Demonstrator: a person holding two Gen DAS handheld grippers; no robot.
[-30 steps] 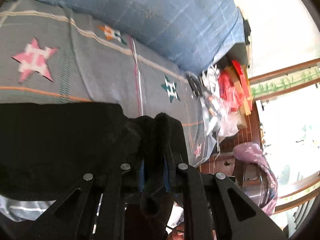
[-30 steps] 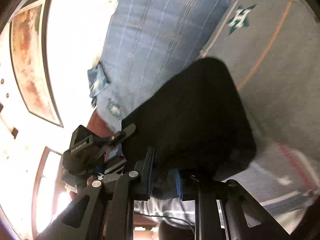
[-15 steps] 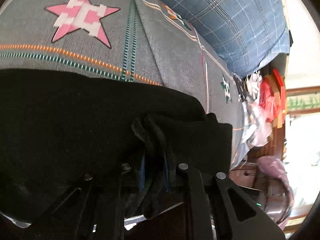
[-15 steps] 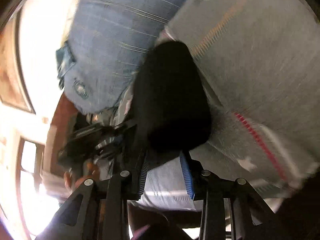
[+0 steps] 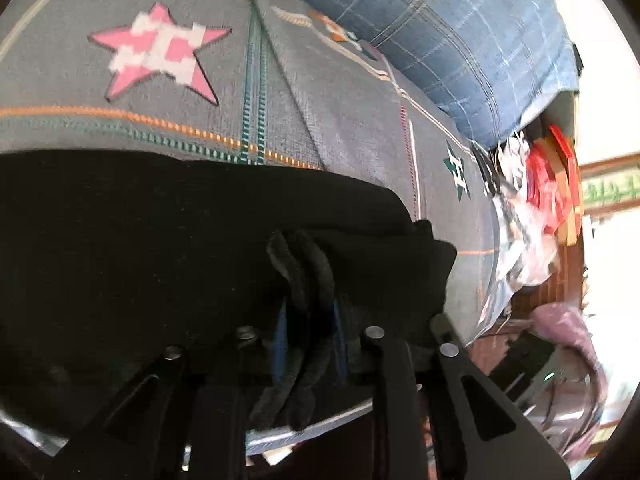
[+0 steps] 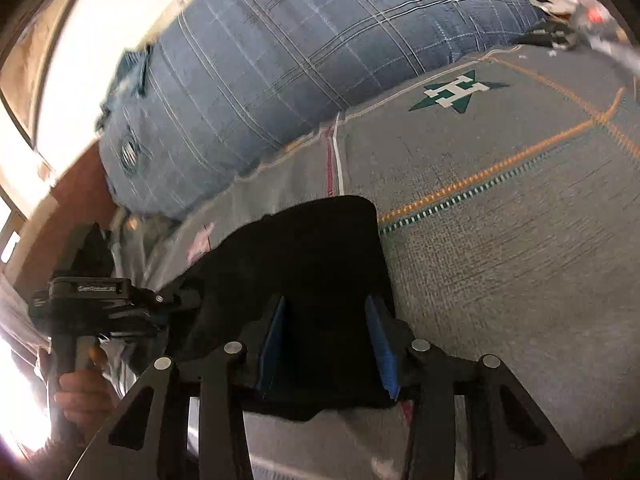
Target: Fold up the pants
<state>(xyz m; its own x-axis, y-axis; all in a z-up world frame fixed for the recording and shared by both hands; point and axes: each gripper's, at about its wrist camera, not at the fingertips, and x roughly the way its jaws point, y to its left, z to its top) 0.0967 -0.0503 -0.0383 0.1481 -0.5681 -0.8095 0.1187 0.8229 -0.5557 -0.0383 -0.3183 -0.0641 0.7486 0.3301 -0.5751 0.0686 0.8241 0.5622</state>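
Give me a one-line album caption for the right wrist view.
Open right gripper hangs over the folded black pants on a grey star-patterned bedspread, with the left gripper at the pants' far edge.

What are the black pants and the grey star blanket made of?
The black pants look like soft matte knit, perhaps fleece: fuzzy bunched edge in the left gripper. The grey star blanket looks coarse woven cloth: visible weave, stitched coloured lines.

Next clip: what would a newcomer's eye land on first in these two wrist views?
The black pants fill the lower left wrist view, a bunched fold pinched in the left gripper. Behind them a pink star stands out on the grey bedspread. In the right wrist view, the right gripper stands open over the pants, with a big blue plaid pillow at the top.
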